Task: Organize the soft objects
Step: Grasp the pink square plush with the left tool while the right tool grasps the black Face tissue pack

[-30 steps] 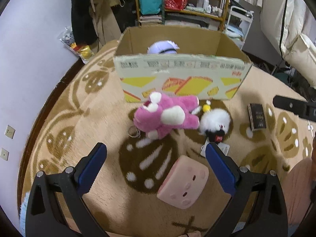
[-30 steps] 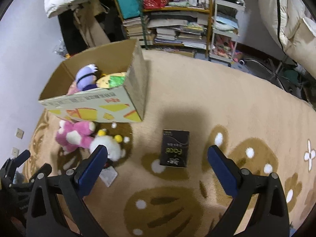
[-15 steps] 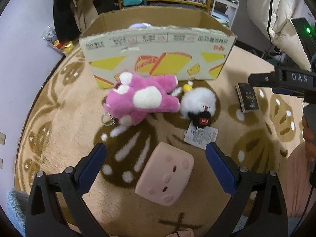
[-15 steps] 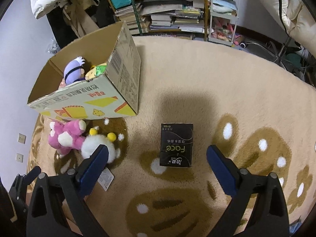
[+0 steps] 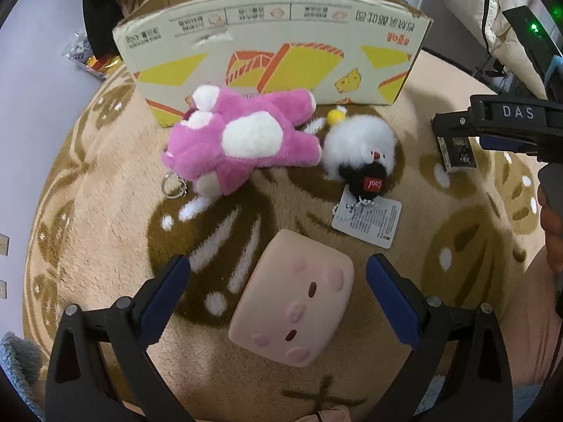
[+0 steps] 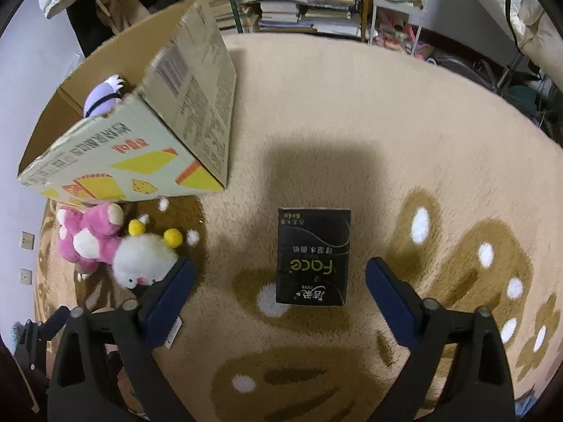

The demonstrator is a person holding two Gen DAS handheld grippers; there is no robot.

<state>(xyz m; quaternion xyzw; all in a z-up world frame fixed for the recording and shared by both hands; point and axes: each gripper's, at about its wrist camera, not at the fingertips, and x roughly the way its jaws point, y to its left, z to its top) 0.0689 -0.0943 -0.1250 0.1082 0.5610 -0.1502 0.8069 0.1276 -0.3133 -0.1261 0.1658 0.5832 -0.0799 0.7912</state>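
Little is done yet — one purple plush (image 6: pixel 102 96) is seen inside the cardboard box (image 6: pixel 116 161). The pink cushion (image 5: pixel 293 302) lies between the wide-open, empty left gripper (image 5: pixel 278 290); the right gripper (image 6: pixel 279 286), its jaws just narrowed slightly, brackets the black tissue pack (image 6: pixel 313 255) untouched. Two plush toys are left ahead.

Two hand-held grippers point steeply downward, side by side. The left hand-held gripper (image 5: pixel 278 295) has its blue-padded jaws spread wide, the pads touching nothing. The right hand-held gripper (image 6: pixel 279 290) also stands wide, its jaws having just closed slightly, with nothing pressed between its pads. In the left view, the right hand-held gripper's black body shows at the right edge.
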